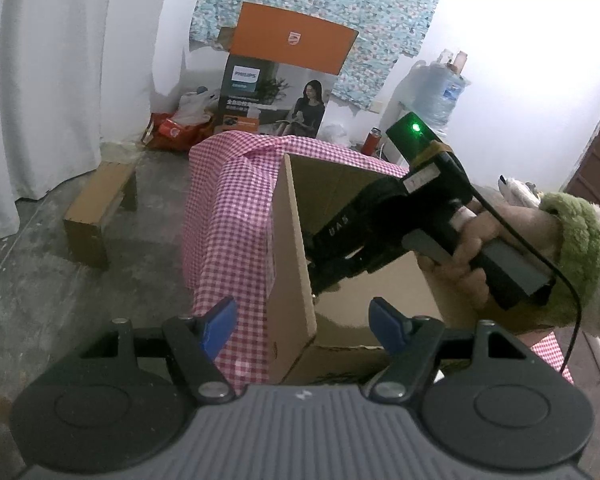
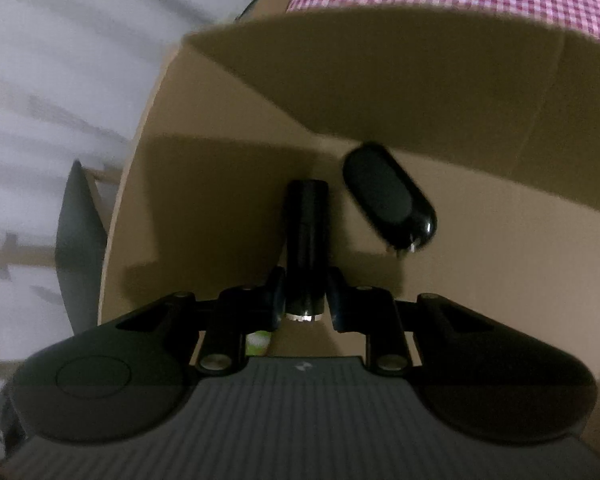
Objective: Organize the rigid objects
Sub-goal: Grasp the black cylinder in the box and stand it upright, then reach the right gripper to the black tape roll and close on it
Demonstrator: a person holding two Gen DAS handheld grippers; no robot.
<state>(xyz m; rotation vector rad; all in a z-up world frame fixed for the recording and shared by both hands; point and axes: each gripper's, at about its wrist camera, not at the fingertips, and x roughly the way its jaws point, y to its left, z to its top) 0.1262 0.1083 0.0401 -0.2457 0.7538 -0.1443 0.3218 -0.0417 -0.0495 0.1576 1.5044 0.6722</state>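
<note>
We see a black cylinder (image 2: 306,248) clamped in our right gripper (image 2: 306,300), tilted steeply down inside the cardboard box (image 2: 500,280), w/ a black oval case (image 2: 388,196) lying on the box floor just beside it. A hand (image 1: 484,248) in a green fuzzy cuff (image 1: 576,240) grips that tool. Left gripper (image 1: 300,324) hangs released, empty, at the box's near corner. Box sits on a pink checked cloth (image 1: 228,216); concrete floor (image 1: 40,280), white curtain (image 1: 40,80), orange carton (image 1: 292,40) behind.
</note>
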